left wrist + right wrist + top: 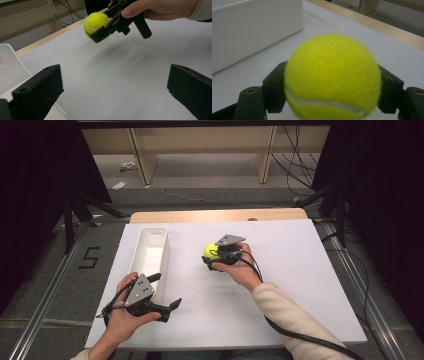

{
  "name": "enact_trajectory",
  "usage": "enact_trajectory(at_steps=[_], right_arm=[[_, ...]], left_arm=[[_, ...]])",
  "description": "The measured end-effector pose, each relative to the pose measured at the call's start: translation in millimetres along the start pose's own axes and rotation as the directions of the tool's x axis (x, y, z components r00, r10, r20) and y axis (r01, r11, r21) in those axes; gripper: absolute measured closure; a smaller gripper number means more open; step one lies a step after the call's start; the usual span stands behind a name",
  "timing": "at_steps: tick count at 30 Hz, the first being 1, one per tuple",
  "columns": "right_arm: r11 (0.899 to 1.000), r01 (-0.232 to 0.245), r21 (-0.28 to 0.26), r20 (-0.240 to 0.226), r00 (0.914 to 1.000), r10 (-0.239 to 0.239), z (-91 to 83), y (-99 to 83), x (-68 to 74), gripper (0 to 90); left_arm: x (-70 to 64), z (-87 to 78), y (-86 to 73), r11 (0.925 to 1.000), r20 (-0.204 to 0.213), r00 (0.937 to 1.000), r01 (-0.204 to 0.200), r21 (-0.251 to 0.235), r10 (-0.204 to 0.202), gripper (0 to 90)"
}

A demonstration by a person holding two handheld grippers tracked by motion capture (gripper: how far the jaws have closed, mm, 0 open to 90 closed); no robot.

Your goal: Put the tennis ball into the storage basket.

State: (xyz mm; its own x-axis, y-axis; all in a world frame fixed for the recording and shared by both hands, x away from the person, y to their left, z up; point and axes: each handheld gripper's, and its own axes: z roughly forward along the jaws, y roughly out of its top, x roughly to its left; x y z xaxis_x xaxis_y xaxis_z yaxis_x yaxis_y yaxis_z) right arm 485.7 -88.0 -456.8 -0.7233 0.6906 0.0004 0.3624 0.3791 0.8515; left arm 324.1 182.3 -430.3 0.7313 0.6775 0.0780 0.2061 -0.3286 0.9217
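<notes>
A yellow tennis ball (210,251) is clamped in my right gripper (212,257) over the middle of the white table top, its shadow on the sheet below. In the right gripper view the ball (332,77) sits between the black fingers (274,87). The left gripper view shows the ball (96,25) held ahead, a hand behind it. My left gripper (166,291) is at the near left, its jaws wide apart with nothing between them (113,92). A long white bin (149,251) lies empty left of the ball, just beyond the left gripper.
The white sheet (280,285) covers the table, and a strip of wooden edge (215,215) shows at the back. Beyond it are shelf legs and cables on the floor. The bin's near corner (10,67) touches the left jaw's side of the left gripper view.
</notes>
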Motion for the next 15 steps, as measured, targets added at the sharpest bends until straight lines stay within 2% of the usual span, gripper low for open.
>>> enact_trajectory(at_steps=[15], right_arm=[[1.000,-0.002,-0.015,-0.006,1.0000,0.002,-2.0,4.0,4.5,26.7]], left_arm=[[0.0,-0.1,0.3,1.0000,0.001,1.0000,0.000,0.000,0.000,0.0]])
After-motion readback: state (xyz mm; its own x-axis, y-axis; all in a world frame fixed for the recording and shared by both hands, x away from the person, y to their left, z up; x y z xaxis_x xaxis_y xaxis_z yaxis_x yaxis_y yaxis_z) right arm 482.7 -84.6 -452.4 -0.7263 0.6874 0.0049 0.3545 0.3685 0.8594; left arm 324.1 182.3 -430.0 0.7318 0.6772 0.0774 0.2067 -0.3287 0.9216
